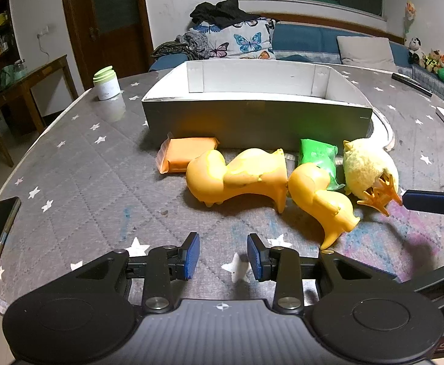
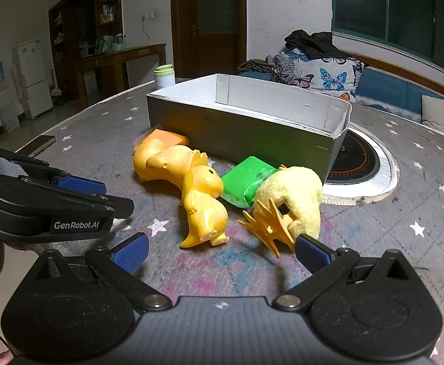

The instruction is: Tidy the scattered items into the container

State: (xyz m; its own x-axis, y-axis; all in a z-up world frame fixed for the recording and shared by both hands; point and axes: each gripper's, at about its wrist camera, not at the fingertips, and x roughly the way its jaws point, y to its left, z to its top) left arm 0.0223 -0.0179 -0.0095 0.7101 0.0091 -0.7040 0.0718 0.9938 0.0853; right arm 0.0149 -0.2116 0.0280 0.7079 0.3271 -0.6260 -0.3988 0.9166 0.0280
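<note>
The left gripper (image 1: pixel 223 255) hovers low over the table (image 1: pixel 78 164), jaws spread, gripping nothing; its side reads "GenRobot.AI". The right gripper (image 2: pixel 222 251) is spread wide, one pad touching the plush chick (image 2: pixel 295 197) by its orange feet. Beside the chick lie a green packet (image 2: pixel 246 181), two orange toys (image 1: pixel 237 176) (image 2: pixel 205 203) and an orange packet (image 1: pixel 185 153), all just outside the box (image 1: pixel 252 118).
</note>
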